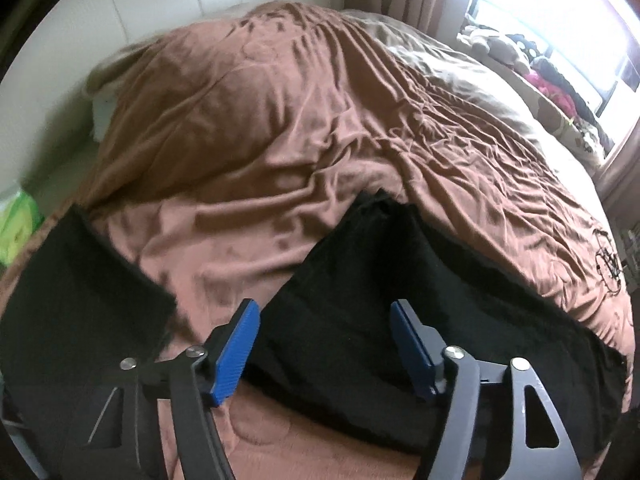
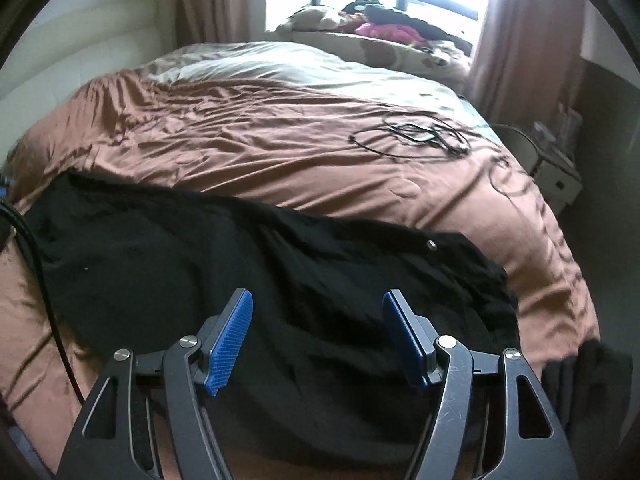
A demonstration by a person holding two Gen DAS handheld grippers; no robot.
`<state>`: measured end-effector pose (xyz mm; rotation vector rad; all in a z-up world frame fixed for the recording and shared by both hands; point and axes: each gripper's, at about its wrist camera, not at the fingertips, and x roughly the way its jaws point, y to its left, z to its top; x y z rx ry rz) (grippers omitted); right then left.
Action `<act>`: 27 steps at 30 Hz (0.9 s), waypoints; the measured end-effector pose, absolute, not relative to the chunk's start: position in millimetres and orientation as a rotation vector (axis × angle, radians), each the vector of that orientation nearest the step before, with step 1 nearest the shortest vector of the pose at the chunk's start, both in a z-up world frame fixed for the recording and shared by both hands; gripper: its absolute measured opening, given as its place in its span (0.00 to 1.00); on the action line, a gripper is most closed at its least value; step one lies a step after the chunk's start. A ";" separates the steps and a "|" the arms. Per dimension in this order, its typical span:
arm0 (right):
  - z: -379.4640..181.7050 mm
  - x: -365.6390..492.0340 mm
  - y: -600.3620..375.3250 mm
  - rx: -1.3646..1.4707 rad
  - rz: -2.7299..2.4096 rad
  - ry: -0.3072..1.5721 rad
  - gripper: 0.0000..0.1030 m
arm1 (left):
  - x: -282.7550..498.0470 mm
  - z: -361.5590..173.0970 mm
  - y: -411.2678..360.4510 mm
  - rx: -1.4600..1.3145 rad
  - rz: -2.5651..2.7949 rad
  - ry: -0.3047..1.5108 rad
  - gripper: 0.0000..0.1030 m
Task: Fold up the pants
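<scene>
Black pants (image 2: pixel 240 264) are laid crosswise just below both empty, parted grippers, left (image 1: pixel 324 344) and right (image 2: pixel 316 340), legs spread leftward.

We see black pants (image 2: pixel 224 264) spread on a rust-brown bedspread (image 1: pixel 280 120), plain but for a dark line-drawn emblem (image 1: pixel 608 264) near one edge. Beyond it lies a pale beige sheet (image 2: pixel 280 64). The fingers (image 1: pixel 236 348) carry bright blue ribbed pads on dark grey metal. The headboard (image 1: pixel 160 4) is cream, the curtains (image 2: pixel 520 40) dusty pink. Something lime green (image 1: pixel 20 220), perhaps a packet, sits blurred beside the bed.
</scene>
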<state>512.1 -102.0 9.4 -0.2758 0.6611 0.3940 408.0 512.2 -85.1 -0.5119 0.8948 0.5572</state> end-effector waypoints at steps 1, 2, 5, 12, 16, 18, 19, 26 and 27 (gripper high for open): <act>9.4 505.0 -108.9 -0.277 0.377 0.651 0.64 | 402.7 -87.7 512.8 -0.520 0.558 0.897 0.64; 8.5 499.2 -115.5 -0.275 0.364 0.646 0.64 | 397.8 -91.5 513.6 -0.530 0.559 0.900 0.63; 4.2 485.5 -134.8 -0.222 0.344 0.659 0.64 | 384.8 -104.2 516.1 -0.565 0.562 0.904 0.59; -6.7 463.9 -168.6 -0.123 0.299 0.678 0.64 | 370.4 -137.9 517.6 -0.650 0.552 0.917 0.51; -16.3 456.7 -182.9 -0.098 0.275 0.694 0.64 | 369.7 -154.9 520.2 -0.680 0.557 0.915 0.51; -22.5 456.3 -189.2 -0.073 0.264 0.713 0.64 | 369.3 -163.2 522.8 -0.709 0.561 0.914 0.51; -26.3 455.8 -193.4 -0.055 0.259 0.723 0.64 | 369.0 -167.8 524.7 -0.724 0.570 0.914 0.50; -48.7 459.7 -211.3 0.034 0.228 0.774 0.64 | 366.9 -186.9 534.5 -0.773 0.614 0.873 0.30; -52.5 462.1 -213.0 0.043 0.220 0.786 0.64 | 366.4 -187.0 535.4 -0.774 0.620 0.862 0.16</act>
